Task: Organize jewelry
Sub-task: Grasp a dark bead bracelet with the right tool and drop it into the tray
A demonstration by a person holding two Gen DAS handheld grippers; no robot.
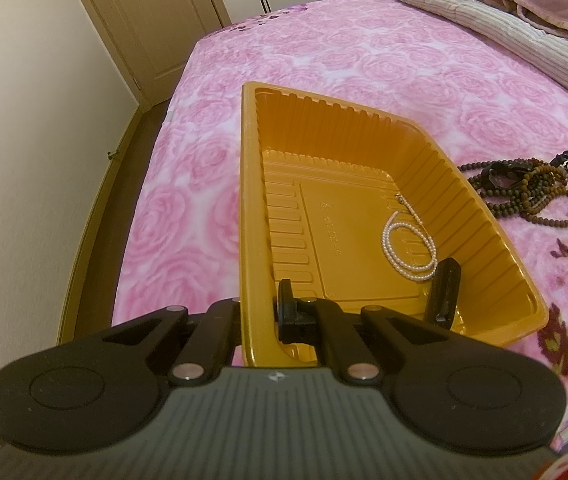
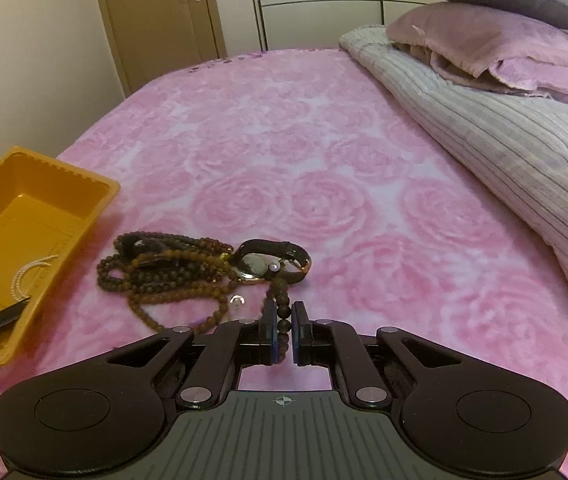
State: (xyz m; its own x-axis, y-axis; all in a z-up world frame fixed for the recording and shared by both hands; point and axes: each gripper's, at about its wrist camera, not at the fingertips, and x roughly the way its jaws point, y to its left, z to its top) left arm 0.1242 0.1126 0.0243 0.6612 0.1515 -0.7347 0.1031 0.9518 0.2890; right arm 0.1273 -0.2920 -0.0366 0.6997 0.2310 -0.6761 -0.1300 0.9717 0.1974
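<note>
Orange plastic tray [image 1: 404, 184] sits on a pink rose-patterned bedspread [image 2: 324, 160]. The left gripper [image 1: 259, 312] is clamped on the tray's near wall, 1 finger inside and 1 outside. Inside the tray lie a pearl necklace [image 1: 408, 244] and a small black object [image 1: 444, 288]. Just beside the tray, a tangle of brown bead strands [image 2: 171, 272] and a wristwatch [image 2: 271, 264] lie on the bedspread. The right gripper [image 2: 284, 332] has its jaws closed around a dark bead bracelet [image 2: 281, 308] that touches the watch. Risk: this strand seems to run under or through the pile, so lifting may drag the watch and other beads along, or beads may slip from between the pads. A small pearl ring [image 2: 237, 300] nearby could get knocked away.
</note>
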